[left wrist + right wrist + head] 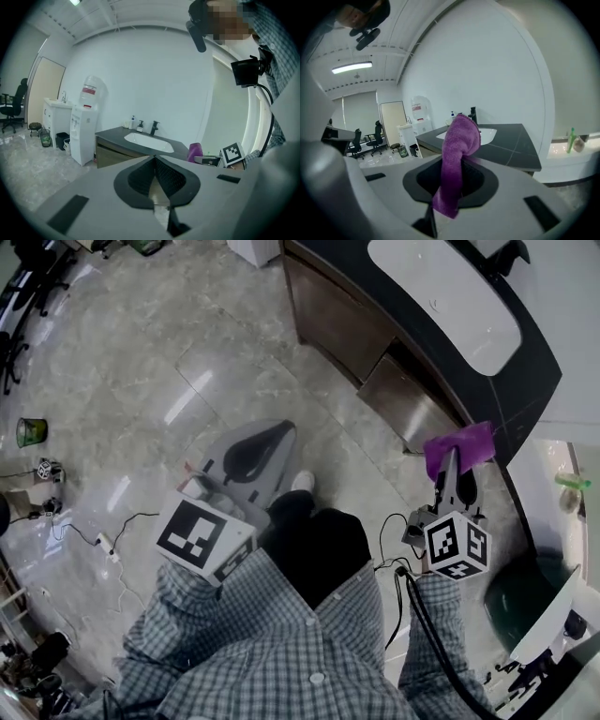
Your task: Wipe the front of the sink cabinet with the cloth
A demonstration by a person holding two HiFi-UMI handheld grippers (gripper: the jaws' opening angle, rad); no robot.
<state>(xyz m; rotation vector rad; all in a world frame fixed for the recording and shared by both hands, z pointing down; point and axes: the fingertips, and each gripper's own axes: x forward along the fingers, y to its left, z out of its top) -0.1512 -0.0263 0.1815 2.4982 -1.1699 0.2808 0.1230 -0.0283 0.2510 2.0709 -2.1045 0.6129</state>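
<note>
Our right tool clamps the purple cloth at the edge of the counter, near the sink cabinet front, our left tool closed on nothing; gripped by one fold, the cloth may, we judge, pull free when rubbed.

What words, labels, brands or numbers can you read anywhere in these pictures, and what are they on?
No text is readable.
Too blurred: the red label on the water-cooler bottle.
Too small: labels on the countertop bottles.
No letters or numbers: the marker cubes carry only black-and-white square patterns.
</note>
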